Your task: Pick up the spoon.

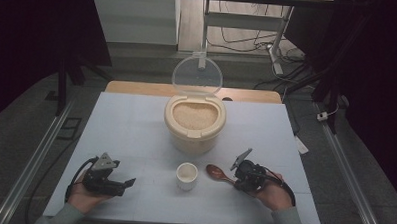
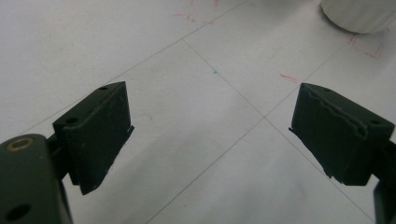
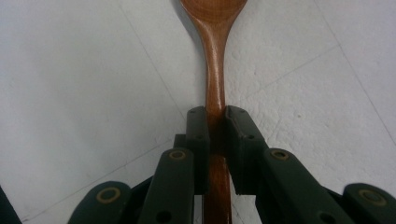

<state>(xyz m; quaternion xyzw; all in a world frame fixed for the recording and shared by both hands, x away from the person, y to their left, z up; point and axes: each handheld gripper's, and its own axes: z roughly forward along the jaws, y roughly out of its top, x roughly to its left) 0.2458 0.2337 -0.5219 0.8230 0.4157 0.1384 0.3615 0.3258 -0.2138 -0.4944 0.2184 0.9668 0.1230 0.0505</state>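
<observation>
Spoon (image 3: pixel 215 70) bowl cut off above the clamped right hand-held gripper (image 3: pixel 216 122); left hand-held gripper (image 2: pixel 210 135) spread wide.

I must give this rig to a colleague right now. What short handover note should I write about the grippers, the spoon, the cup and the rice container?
Right gripper: shut on the handle of the wooden spoon, whose bowl lies near the table, right of the cup.
Left gripper: open, holding nothing, low over the table left of the cup.
White cup: upright in front of the rice container; it looks empty.
Container: lid open, rice showing.
Done: spoon gripped.
Left, probably: scoop rice into the cup.
</observation>
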